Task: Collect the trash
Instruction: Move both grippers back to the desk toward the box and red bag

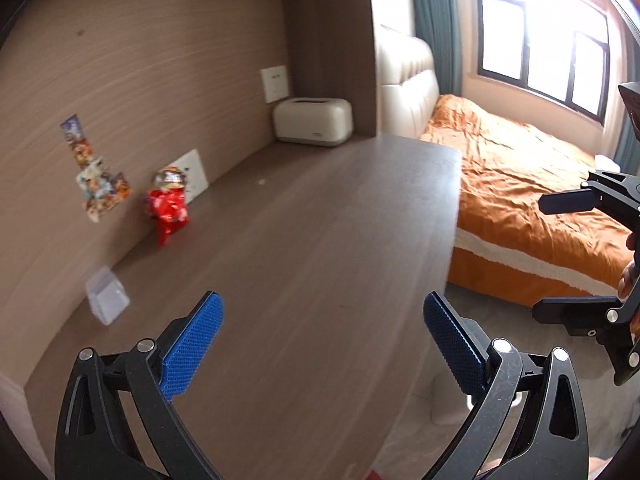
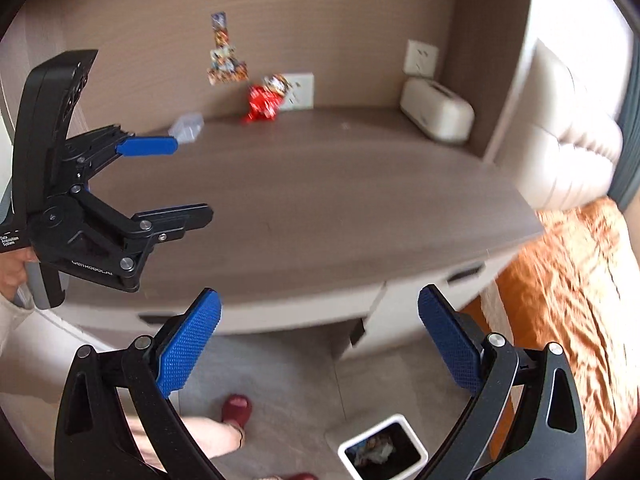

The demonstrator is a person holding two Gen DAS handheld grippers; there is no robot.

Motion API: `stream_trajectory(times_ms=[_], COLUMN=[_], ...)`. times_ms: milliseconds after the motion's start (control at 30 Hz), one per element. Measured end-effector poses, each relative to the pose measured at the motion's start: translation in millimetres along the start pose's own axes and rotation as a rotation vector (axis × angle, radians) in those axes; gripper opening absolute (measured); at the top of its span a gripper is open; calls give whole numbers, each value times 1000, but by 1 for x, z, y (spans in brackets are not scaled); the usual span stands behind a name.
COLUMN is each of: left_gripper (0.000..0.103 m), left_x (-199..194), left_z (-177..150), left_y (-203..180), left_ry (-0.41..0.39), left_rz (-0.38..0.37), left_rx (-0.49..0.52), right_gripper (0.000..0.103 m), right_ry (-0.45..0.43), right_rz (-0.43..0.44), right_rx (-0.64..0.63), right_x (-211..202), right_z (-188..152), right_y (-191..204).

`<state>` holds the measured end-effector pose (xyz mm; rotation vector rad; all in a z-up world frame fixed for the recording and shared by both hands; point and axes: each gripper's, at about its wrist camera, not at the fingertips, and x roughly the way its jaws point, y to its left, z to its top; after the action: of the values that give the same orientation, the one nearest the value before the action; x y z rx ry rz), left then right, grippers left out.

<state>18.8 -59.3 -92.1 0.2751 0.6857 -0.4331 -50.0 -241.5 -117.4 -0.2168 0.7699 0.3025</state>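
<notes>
**A:** Where's the trash from where you stand?

**B:** On the desk (image 1: 320, 240), back by the wall. There's a red crinkled wrapper (image 1: 168, 210) leaning near a white wall socket (image 1: 194, 176), and a clear plastic piece (image 1: 107, 295) further along the same wall — well apart from the wrapper.

**A:** And the grippers?

**B:** Both empty, jaws spread wide. The left gripper (image 1: 324, 344) hangs over the near part of the desk, its blue pads (image 1: 192, 354) with nothing but tabletop between them. The right gripper (image 2: 320, 344) sits lower and off the desk edge, over the floor by the drawers (image 2: 280, 312).

**A:** Is there a bin?

**B:** A small white bin (image 2: 382, 450) on the floor, just below the right gripper — something crumpled is in it already, too blurred to name.

**A:** Anything else about?

**B:** A cream toaster (image 1: 313, 121) in the desk's far corner, some stickers (image 1: 96, 176) on the wall panel, and a bed with an orange cover (image 1: 520, 184) beside the desk. The person's foot in a red slipper (image 2: 237, 408) shows near the bin.
</notes>
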Motion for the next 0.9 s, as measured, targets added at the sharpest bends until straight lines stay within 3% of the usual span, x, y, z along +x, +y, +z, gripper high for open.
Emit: stream_trajectory(times_ms=[233,467,767,900], left_gripper=[99,99,98,98], left_x=[-19,-23,-3,11], left_z=[1,-1,-1,2], left_y=[78,120,167,187], left_ry=[-34,-38,17,36], left_rz=[111,193,329,354], left_rx=[-75,-136,-236,-285], right_gripper=[98,98,98,98], right_ry=[-104,-145,-131,-110], right_rz=[6,74,176,220], right_rx=[-28,-4,-84,-124], right_x=[23,59,115,140], right_z=[60,110,158,178], right_y=[46,63,75,78])
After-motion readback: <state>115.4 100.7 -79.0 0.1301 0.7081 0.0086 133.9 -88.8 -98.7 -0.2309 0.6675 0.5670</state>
